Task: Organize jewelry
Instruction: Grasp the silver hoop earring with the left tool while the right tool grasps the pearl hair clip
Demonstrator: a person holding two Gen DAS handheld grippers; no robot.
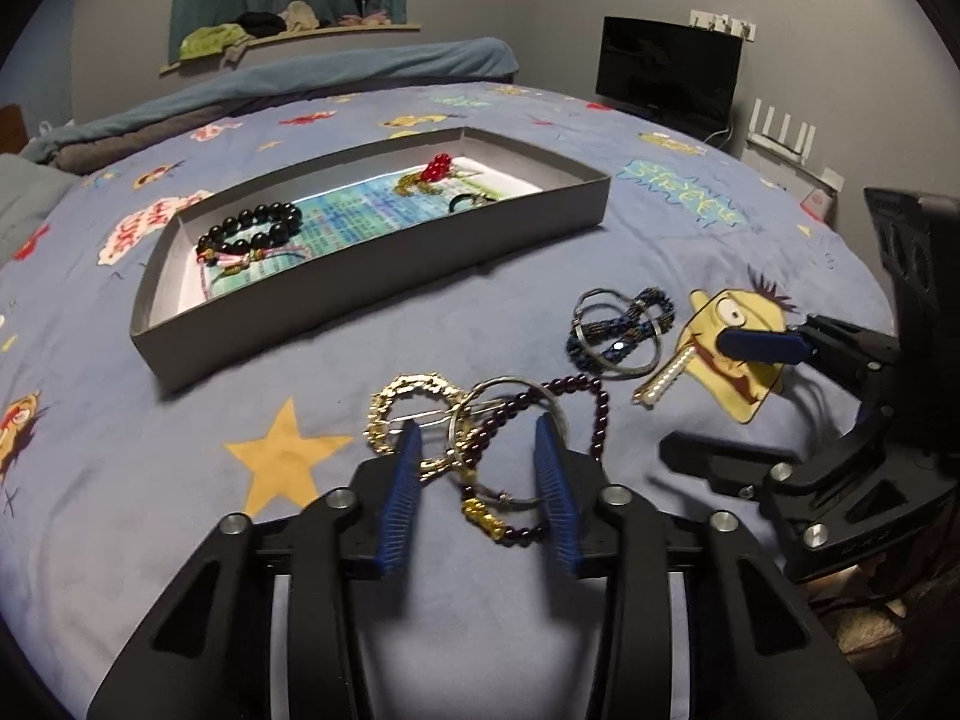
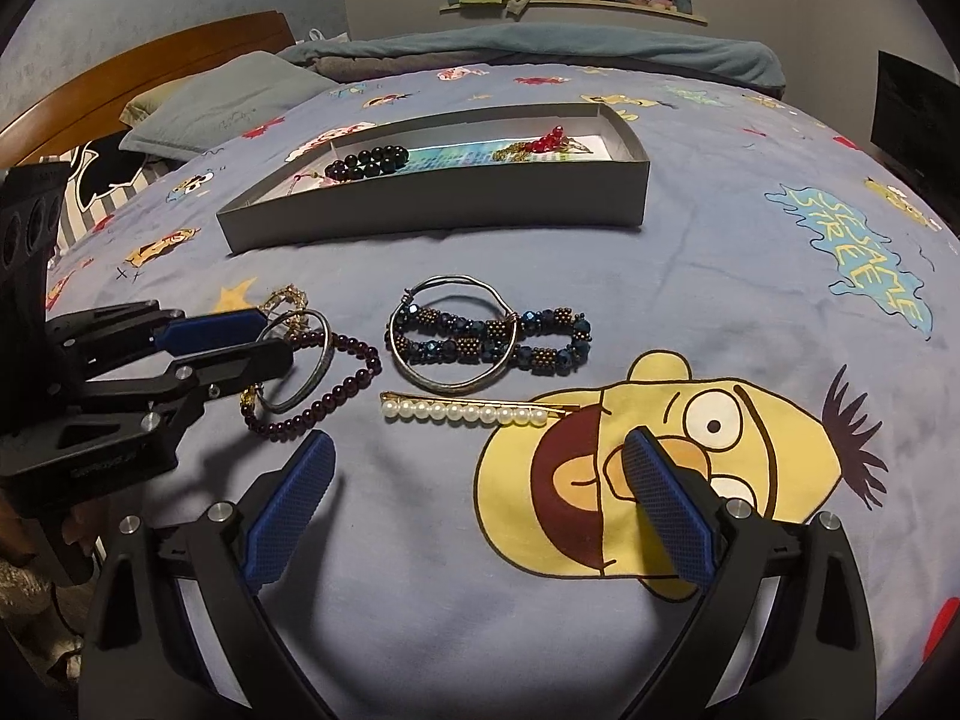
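My left gripper [image 1: 477, 438] stands part open, low over a tangle on the bedspread. A silver bangle [image 1: 510, 383], a purple bead bracelet [image 1: 600, 414] and a gold chain [image 1: 414, 387] lie between its blue pads, ungripped. In the right wrist view it [image 2: 277, 336] straddles the same bangle [image 2: 324, 360]. My right gripper [image 2: 480, 438] is wide open and holds nothing, just short of a pearl hair pin [image 2: 468, 411]. Beyond the pin a blue beaded bracelet [image 2: 456, 351] lies across another silver bangle [image 2: 456, 387]. The grey box [image 1: 372, 264] behind holds a black bead bracelet [image 1: 252, 231] and a red bead piece [image 1: 435, 168].
Everything lies on a soft blue cartoon-print bedspread [image 2: 720, 276]. A pillow [image 2: 228, 96] and wooden headboard [image 2: 150, 60] are at the far left, folded blankets [image 1: 300, 84] behind the box. A dark screen [image 1: 666, 75] stands against the wall at the right.
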